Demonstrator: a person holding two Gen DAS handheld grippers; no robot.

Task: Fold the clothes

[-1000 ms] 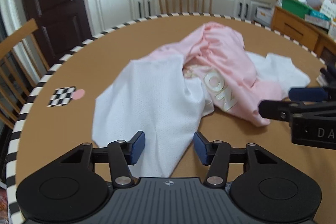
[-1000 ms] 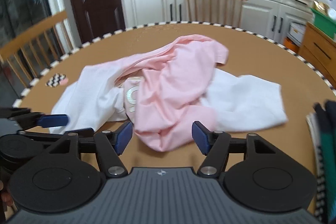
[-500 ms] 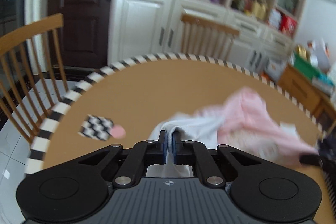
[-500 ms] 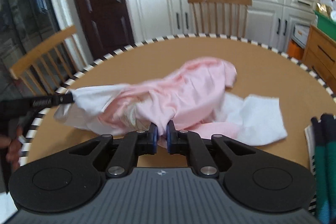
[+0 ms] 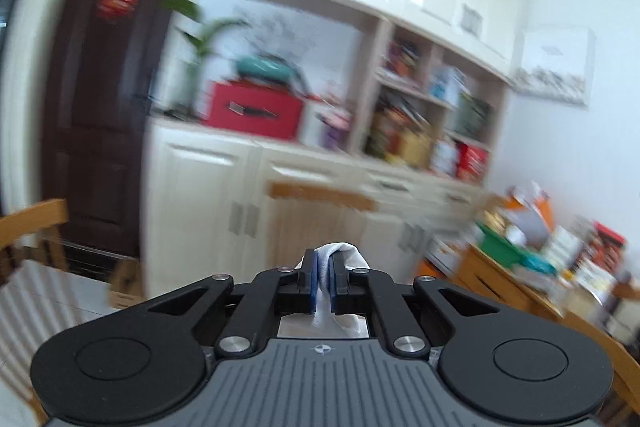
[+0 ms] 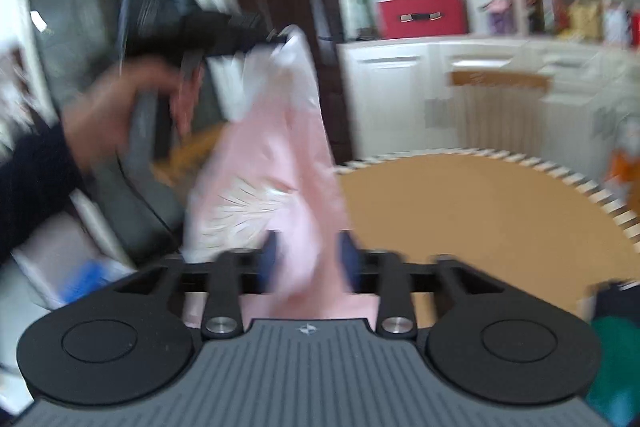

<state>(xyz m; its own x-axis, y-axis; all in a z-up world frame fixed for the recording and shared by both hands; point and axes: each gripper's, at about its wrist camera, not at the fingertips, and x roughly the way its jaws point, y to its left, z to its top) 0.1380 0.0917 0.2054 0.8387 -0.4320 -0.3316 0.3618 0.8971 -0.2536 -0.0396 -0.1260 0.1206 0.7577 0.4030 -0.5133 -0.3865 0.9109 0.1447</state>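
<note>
We are at the lift-and-shake-out step: the garment (image 6: 276, 163) hangs in the air beside the table (image 6: 472, 203), not yet laid flat.

Left gripper (image 5: 323, 281): jaws clenched on a white fold of the garment, which bunches up between the blue pads (image 5: 313, 281) and trails down behind them. In the right wrist view this gripper sits high at upper left, held by a hand (image 6: 112, 107) in a dark sleeve (image 6: 28, 179), with the cloth draping down from its tip.

Right gripper (image 6: 308, 263): jaws are opening. Pink cloth passes between them, but the pads appear to stand clear of it; heavy blur, so we judge this rather than see it sharply.

The garment is pink with white parts and a pale printed motif, hanging long and twisted from the one held corner. The tabletop behind it looks bare as far as this view shows.

Next move, as we judge it: the right gripper needs a fresh hold on a matching corner or hem, so the cloth can be spread taut between both grippers and lowered flat onto the table. Risk: a single-point hold lets the cloth twist, hiding the edge we want.
</note>
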